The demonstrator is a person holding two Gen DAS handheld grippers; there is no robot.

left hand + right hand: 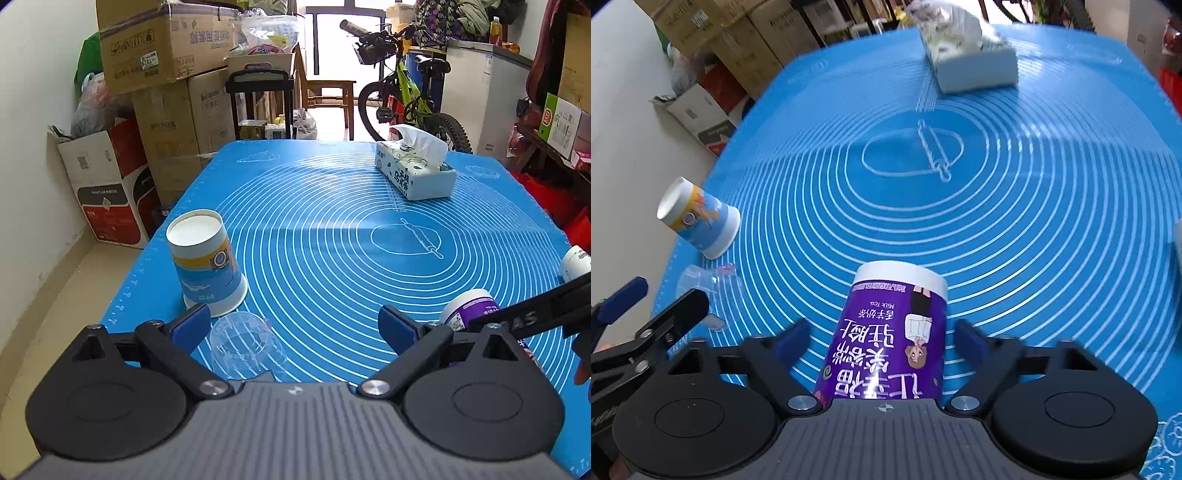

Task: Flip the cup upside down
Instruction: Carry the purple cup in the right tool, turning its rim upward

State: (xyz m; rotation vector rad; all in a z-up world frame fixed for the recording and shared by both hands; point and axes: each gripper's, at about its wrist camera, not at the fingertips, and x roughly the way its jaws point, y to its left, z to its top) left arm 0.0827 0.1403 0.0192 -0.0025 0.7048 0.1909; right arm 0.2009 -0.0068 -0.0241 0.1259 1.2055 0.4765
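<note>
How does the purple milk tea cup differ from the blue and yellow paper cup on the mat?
The purple cup stands between the open right gripper fingers, while the blue and yellow cup stands alone near the mat's left edge. The purple cup bears a cartoon girl and Chinese text; the blue and yellow cup bears a camera picture. Both are upside down, mouth on the blue mat.

light: bright daylight from blown-out window (pixel 328 40) at back | glare: pale sheen on mat (pixel 332 206) | shadows: soft, faint | blur: right view smeared, tissue box (pixel 967 55) worst; left view sharp | distortion: fisheye bending, dark corners
</note>
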